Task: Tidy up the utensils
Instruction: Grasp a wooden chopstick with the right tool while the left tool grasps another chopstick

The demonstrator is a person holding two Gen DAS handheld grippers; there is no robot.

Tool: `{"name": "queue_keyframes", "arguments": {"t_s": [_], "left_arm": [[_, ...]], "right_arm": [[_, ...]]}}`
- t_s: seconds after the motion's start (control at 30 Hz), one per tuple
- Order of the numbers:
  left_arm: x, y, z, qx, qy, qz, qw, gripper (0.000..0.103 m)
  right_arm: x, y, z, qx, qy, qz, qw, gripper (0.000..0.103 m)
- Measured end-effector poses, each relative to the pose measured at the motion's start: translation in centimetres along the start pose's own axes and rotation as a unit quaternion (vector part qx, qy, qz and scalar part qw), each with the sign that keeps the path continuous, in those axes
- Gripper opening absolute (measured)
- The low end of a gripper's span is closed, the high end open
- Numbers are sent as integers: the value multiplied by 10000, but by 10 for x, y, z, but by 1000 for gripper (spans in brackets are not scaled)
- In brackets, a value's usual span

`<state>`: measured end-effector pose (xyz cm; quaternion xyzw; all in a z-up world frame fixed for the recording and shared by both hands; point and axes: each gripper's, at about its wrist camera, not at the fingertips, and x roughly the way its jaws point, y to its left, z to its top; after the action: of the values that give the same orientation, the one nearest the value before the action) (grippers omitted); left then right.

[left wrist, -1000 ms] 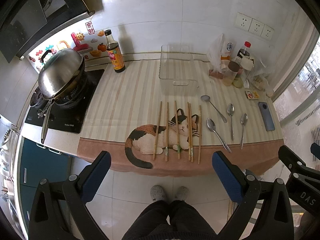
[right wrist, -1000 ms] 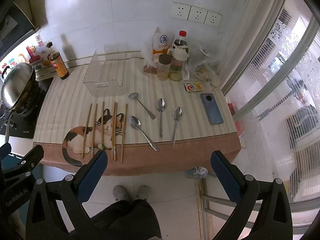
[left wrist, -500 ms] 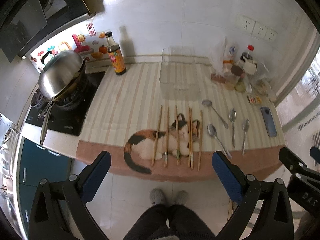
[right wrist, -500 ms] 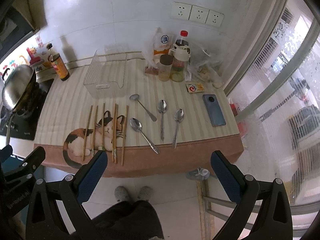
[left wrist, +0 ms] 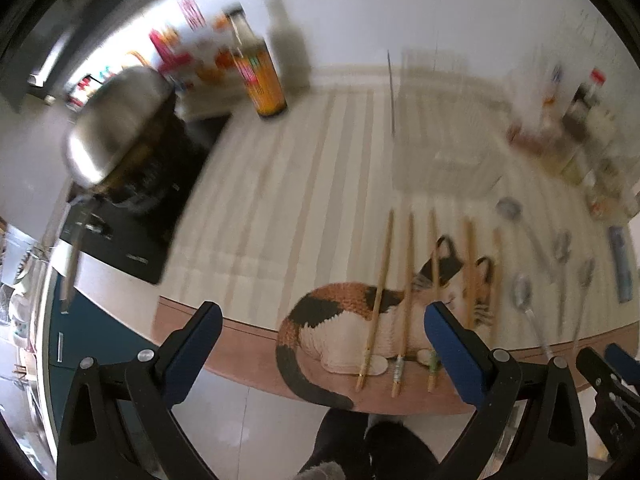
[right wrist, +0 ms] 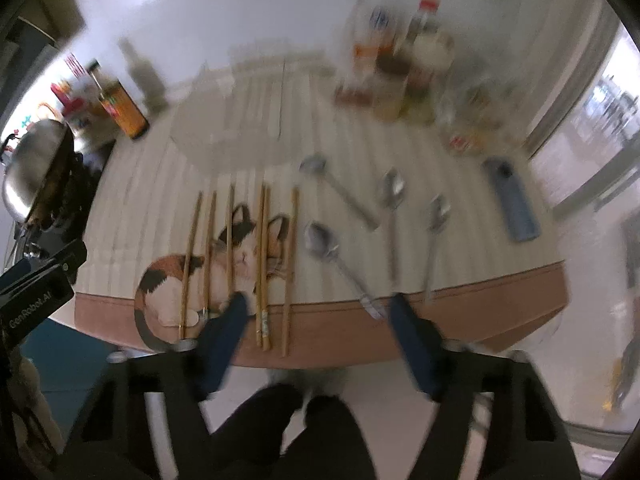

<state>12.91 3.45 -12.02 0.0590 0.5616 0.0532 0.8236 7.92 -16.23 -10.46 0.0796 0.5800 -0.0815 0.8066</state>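
Observation:
Several wooden chopsticks [left wrist: 406, 280] lie side by side on the striped cat-print cloth [left wrist: 304, 184], also in the right wrist view [right wrist: 262, 256]. Several metal spoons [right wrist: 332, 256] lie to their right, also in the left wrist view [left wrist: 528, 304]. A clear plastic bin [left wrist: 440, 132] stands behind them, also in the right wrist view [right wrist: 236, 120]. My left gripper [left wrist: 320, 340] is open and empty above the counter's front edge, left of the chopsticks. My right gripper [right wrist: 316, 320] is open and empty over the front edge, between the chopstick ends and a spoon handle. Both views are motion-blurred.
A steel wok [left wrist: 116, 120] sits on the black cooktop [left wrist: 148, 208] at the left. A sauce bottle [left wrist: 260, 80] stands by the wall. Bottles and jars [right wrist: 404, 76] crowd the back right. A blue phone [right wrist: 512, 204] lies at the right edge.
Both grippers have moved quickly down and forward toward the counter; the utensils now look much larger. The right gripper's fingers have narrowed somewhat. Nothing on the counter has moved.

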Motion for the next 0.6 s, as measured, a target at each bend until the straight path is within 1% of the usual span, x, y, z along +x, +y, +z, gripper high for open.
{"name": "queue_keyframes", "arguments": {"t_s": [0.03,0.07,0.1,0.13,0.17,0.2,0.23,0.3,0.33,0.37,0.43,0.47,0.5,0.53,0.57,0.6], "left_arm": [[17,-1,1,35,168,-46,9998,96],[34,-2,3,67,339,-74,9994,92],[57,-3,4,103,584,-162,9981,85],[72,-4,3,126,772,-241,9966,75],[88,-7,4,154,970,-309,9947,66],[107,-10,4,193,1195,-417,9918,63],[119,-12,3,224,1319,-483,9898,57],[140,-20,1,334,1531,-623,9857,51],[147,-23,1,388,1588,-669,9843,47],[153,-26,0,461,1641,-713,9828,45],[163,-33,-2,583,1736,-777,9800,43],[161,-33,-1,577,1635,-806,9816,41],[162,-36,0,641,1620,-853,9810,38],[162,-36,1,651,1625,-909,9804,28],[162,-37,2,656,1611,-910,9805,15],[162,-37,3,680,1600,-908,9806,8]], "right_arm": [[14,0,1,42,111,34,9999,52],[33,1,3,93,254,54,9996,49],[51,2,5,141,350,79,9993,44],[68,3,6,163,460,49,9988,41],[82,5,8,184,565,7,9982,41],[99,6,10,245,680,-12,9974,40],[108,7,10,275,743,5,9969,40],[136,11,12,318,942,-82,9950,40],[146,11,13,334,1026,-80,9941,40],[154,12,13,365,1092,-68,9933,40],[171,15,16,386,1198,-146,9919,40],[179,17,17,390,1238,-200,9913,40],[186,18,17,385,1275,-220,9909,40],[191,20,17,370,1316,-262,9903,42],[192,22,17,337,1236,-308,9913,42],[193,26,18,261,1214,-323,9917,42]]}}
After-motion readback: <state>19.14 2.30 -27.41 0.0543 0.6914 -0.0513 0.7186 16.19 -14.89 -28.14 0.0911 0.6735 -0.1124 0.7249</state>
